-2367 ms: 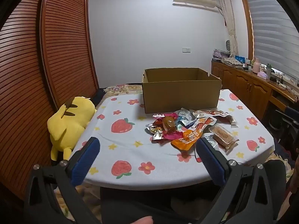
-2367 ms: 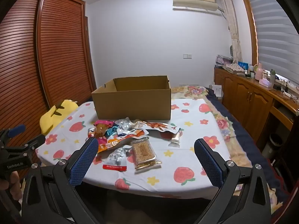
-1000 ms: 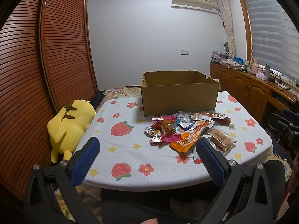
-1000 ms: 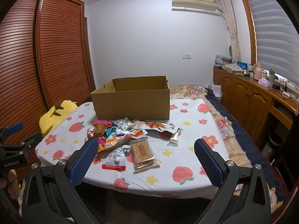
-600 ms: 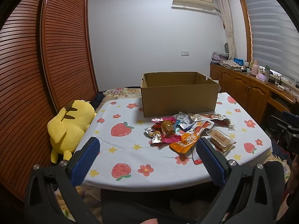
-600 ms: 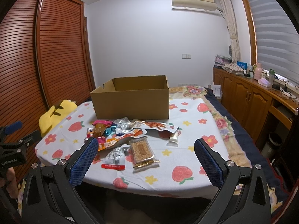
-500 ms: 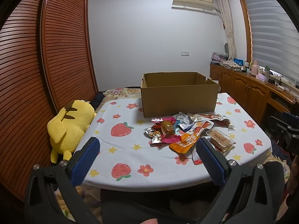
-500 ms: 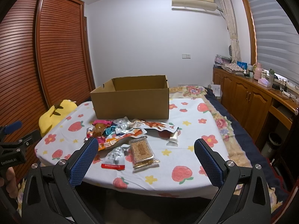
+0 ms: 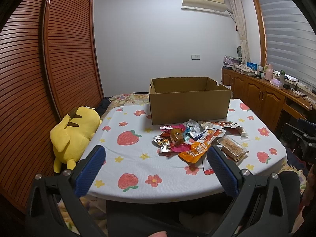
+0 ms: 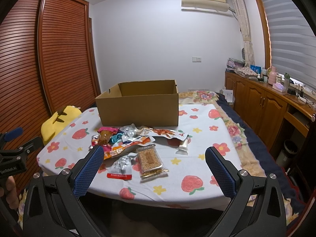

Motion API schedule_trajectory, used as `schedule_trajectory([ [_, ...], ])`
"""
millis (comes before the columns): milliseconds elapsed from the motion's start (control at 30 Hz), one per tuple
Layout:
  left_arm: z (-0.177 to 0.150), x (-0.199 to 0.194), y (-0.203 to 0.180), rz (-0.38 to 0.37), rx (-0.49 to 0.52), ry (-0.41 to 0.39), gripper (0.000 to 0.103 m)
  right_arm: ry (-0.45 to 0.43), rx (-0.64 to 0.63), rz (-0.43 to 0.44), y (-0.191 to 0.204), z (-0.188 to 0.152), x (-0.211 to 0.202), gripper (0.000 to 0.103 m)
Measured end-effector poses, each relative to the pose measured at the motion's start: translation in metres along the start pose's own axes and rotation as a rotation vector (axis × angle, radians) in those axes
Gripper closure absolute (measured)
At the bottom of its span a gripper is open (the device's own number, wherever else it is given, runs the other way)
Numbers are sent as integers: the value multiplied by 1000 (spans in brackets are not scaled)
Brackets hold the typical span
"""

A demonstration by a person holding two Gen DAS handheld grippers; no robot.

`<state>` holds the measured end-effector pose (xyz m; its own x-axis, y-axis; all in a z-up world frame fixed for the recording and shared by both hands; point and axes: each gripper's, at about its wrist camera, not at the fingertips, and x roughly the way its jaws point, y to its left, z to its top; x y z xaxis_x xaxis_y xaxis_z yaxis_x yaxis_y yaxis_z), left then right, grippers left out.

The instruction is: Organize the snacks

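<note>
Start of the job: nothing picked yet, every snack lies on the table, none visible in the cardboard box as far as its near wall lets you see. Your left gripper is spread wide and empty, held short of the near table edge. Your right gripper is likewise spread wide, holding nothing, also short of the edge. The snack pile sits just in front of the box; from the right camera it runs from 10 o'clock to 12 o'clock of the gripper. Nearest pieces: the clear-wrapped sesame bar at about 12 o'clock, the white-and-red packet at 11, the long orange packet overlapping others behind them. From the left camera the pile is at 1 o'clock, the orange packet closest. A yellow plush toy lies at 10 o'clock, off the table's left edge; leave it. Next move, as I judge it: reach in with the right, come down over the sesame bar, which lies apart from the heap, close across its short width, then carry to the box at 12 o'clock. Flat film wrappers may slip; pinch low.
</note>
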<state>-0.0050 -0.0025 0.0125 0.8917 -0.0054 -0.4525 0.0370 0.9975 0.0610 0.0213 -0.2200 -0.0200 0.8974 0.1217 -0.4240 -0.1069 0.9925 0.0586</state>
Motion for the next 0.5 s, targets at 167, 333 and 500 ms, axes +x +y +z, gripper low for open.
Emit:
schedule_trajectory([
  [167,0,0,0,-1,1,1,0,0,0,0,0,-1,0,0],
  [333,1,-1,0,-1,1,1,0,1,0,0,0,-1,0,0],
  [500,-1,2,-2,-12,4,15,0,3,2,2,1,-2,1,0],
])
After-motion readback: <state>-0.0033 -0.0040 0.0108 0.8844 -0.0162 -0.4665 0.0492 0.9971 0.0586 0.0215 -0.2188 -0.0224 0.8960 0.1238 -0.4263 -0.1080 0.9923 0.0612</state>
